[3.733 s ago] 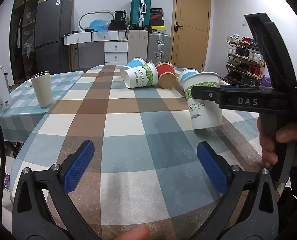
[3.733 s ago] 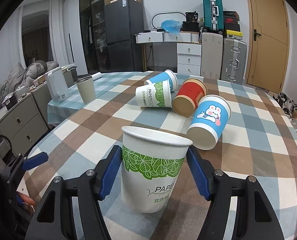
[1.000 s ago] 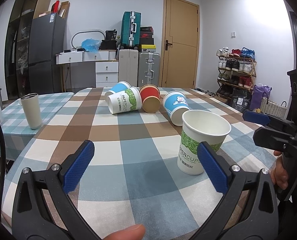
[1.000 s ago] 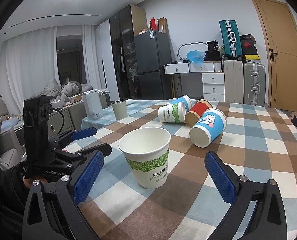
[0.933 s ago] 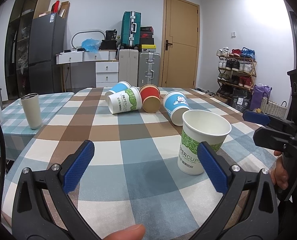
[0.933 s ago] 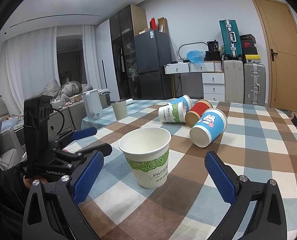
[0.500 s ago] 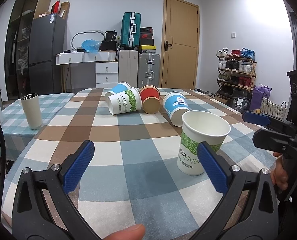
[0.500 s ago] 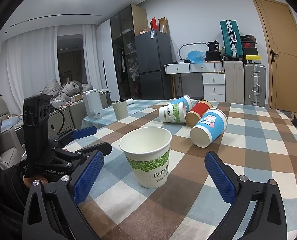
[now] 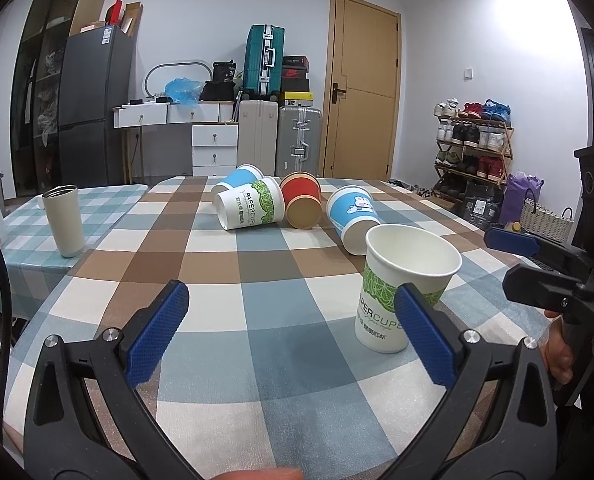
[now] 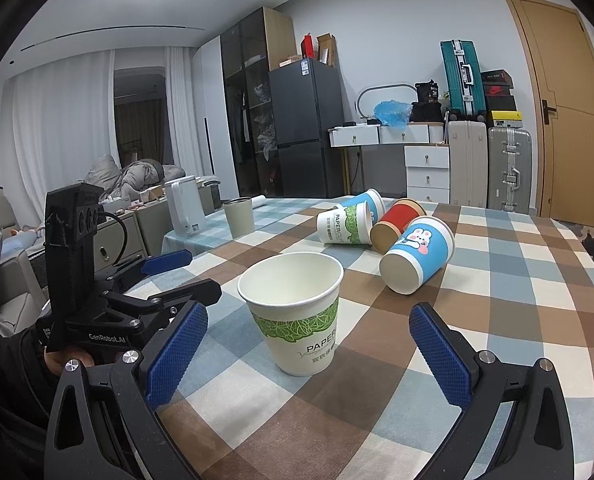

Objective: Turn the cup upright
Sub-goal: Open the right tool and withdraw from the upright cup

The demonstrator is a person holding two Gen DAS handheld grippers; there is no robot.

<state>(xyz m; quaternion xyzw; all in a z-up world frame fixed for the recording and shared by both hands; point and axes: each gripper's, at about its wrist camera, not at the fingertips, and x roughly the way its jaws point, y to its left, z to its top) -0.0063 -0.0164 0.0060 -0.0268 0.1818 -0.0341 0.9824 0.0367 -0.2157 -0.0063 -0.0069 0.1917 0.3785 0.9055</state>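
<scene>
A white paper cup with a green leaf band [image 10: 297, 312] stands upright on the checked tablecloth [image 10: 497, 320], mouth up; it also shows in the left wrist view [image 9: 407, 284]. My right gripper [image 10: 309, 356] is open and empty, its jaws wide apart just short of this cup. My left gripper [image 9: 289, 336] is open and empty over the cloth, left of the cup. Further back several cups lie on their sides: a blue rabbit cup [image 10: 419, 254], a red cup [image 10: 397, 224], a white and green cup [image 10: 345, 224] and a blue cup [image 9: 233, 180].
A beige steel tumbler [image 9: 63, 222] stands on the lower side table at the left. A white kettle [image 10: 185, 208] stands beyond it. Suitcases, drawers and a fridge line the far wall. A shoe rack [image 9: 473, 140] stands at the right.
Since 3.7 s ago my right gripper let go of the upright white and green cup and drew back with jaws wide. Over the last second almost nothing moved.
</scene>
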